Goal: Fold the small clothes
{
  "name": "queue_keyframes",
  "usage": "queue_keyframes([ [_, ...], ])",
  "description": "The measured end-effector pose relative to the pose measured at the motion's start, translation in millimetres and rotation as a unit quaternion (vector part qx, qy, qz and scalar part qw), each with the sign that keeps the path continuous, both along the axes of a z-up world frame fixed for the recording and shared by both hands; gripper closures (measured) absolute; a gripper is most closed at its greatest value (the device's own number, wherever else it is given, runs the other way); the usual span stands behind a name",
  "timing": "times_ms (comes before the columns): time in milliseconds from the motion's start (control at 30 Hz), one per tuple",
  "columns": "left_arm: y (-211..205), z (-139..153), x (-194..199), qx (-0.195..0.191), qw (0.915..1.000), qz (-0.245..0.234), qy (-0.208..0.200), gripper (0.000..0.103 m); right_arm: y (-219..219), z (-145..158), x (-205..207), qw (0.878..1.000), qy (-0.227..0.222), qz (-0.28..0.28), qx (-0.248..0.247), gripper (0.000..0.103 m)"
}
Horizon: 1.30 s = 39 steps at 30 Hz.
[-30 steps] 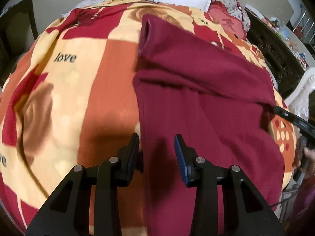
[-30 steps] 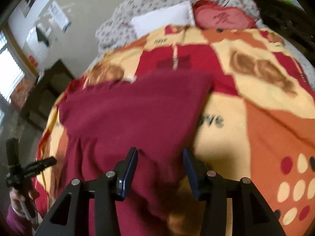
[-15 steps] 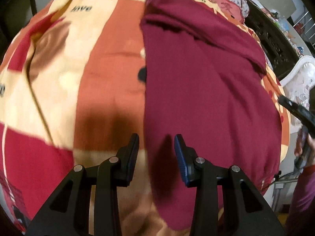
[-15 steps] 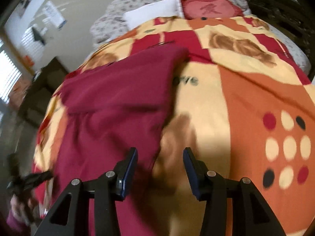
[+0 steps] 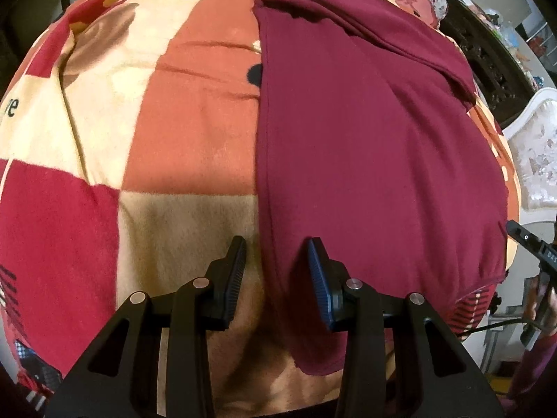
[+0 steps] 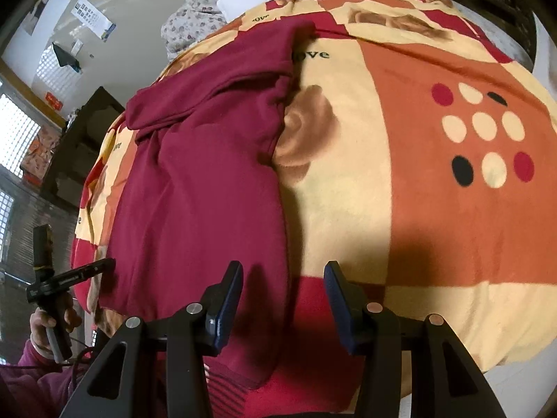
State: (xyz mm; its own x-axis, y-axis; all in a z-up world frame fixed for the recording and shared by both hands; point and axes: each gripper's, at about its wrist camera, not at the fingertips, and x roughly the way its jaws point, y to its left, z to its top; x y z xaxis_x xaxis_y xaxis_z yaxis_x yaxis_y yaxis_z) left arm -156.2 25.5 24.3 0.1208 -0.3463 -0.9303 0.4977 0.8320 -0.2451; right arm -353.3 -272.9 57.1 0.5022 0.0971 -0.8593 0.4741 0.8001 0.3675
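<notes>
A fleecy blanket (image 5: 188,111) in orange, cream and red patches covers a bed. On it lies a dark maroon knit garment (image 5: 376,132), spread flat, its top folded over at the far end. The left gripper (image 5: 275,264), black with ribbed pads, hovers over the garment's left edge, jaws spread, pinching nothing. The right gripper (image 6: 282,291) hovers over the garment's right edge near the hem, jaws likewise spread and empty. At the far right of the left view, the person's hand (image 5: 541,299) grips its handle.
</notes>
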Motion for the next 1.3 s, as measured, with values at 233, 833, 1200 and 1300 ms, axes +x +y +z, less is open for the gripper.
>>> queue_keyframes([
  [233, -5, -3, -1, 0.008, 0.9999, 0.011, 0.001, 0.066, 6, -8, 7, 1.0, 0.014, 0.012, 0.014, 0.057],
  [833, -6, -9, -18, -0.015, 0.998, -0.004, 0.061, 0.052, 16, -15, -1, 0.999, 0.019, 0.016, 0.034, 0.056],
  [1200, -27, -15, -24, -0.027, 0.9969, -0.025, 0.069, 0.019, 15, -17, -6, 0.999, 0.013, 0.014, 0.05, 0.056],
  [1300, -34, -15, -28, -0.013, 0.9973, -0.043, 0.058, 0.019, 16, -17, -8, 0.999, 0.011, 0.011, 0.052, 0.056],
])
